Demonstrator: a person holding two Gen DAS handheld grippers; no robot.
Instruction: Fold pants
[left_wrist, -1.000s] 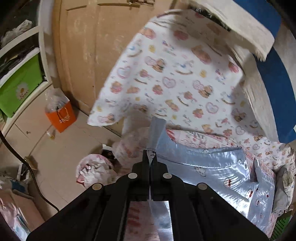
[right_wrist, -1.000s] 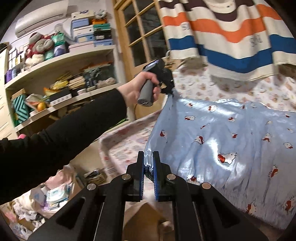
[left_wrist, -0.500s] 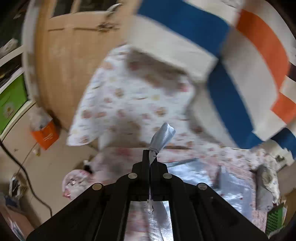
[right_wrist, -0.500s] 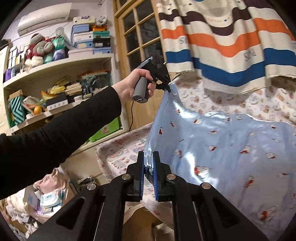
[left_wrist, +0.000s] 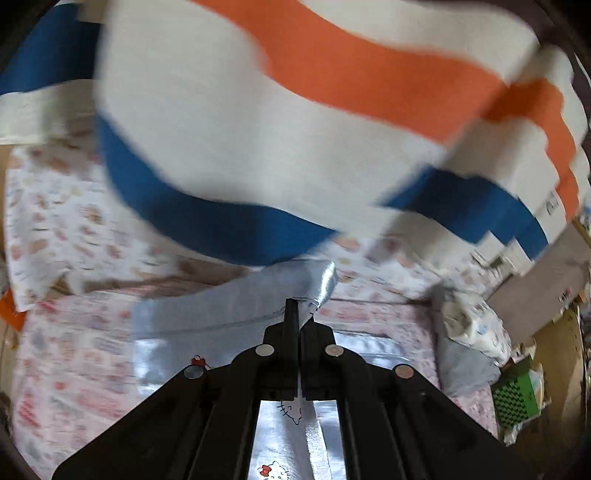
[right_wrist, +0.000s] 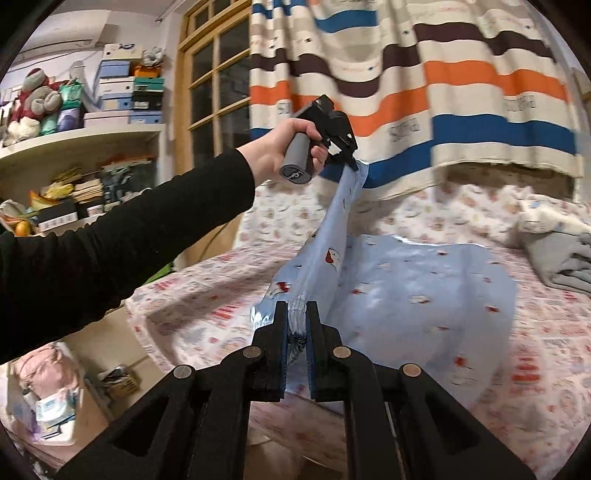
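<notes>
— Both grippers clamped?
— Yes. Left gripper (right_wrist: 351, 160) pinches a corner of the pants (right_wrist: 406, 280), lifted above the bed (right_wrist: 192, 306); right gripper (right_wrist: 296, 314) nips the bunched waistband near the bed's front edge.
— And the rest?
— Draped across the bed.

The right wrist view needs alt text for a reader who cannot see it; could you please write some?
Right tongs clamp the gathered edge of light blue cartoon-print pants, while the left tongs lift another corner high above a bed with a patterned sheet. A striped curtain hangs behind.
</notes>
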